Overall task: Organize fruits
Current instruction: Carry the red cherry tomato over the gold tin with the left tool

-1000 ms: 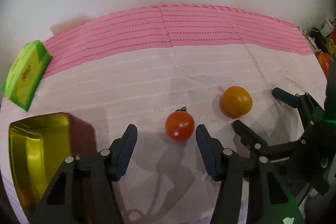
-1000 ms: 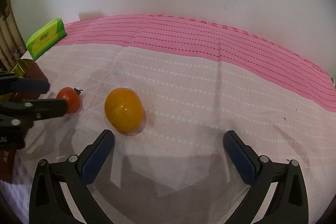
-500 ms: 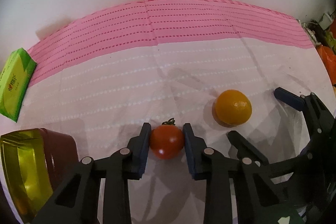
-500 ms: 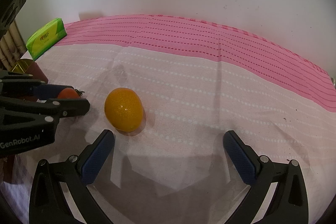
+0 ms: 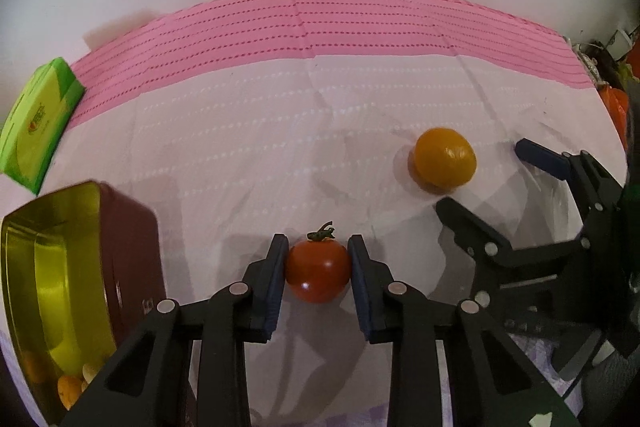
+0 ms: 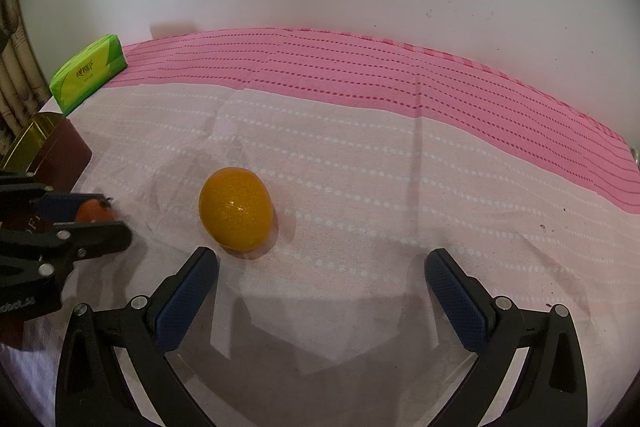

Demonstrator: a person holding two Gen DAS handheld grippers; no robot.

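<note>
Pink striped cloth (image 5: pixel 360 27); gold-lined maroon tin (image 5: pixel 48 267) at 8 o'clock, small orange fruits inside; left gripper (image 5: pixel 318 267) clamping red tomato (image 5: pixel 318 273); right gripper (image 6: pixel 320 291) agape, empty; orange citrus (image 6: pixel 236 209) apart.

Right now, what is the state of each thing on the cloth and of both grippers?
left gripper: fingers shut on the tomato.
tomato: gripped, stem up, not clearly lifted off the cloth.
right gripper: fingers open, empty.
orange: free on the cloth, ahead of the right gripper.
tin box: lid off, some fruit inside.
green tissue pack: closed, lying at the far edge.
</note>
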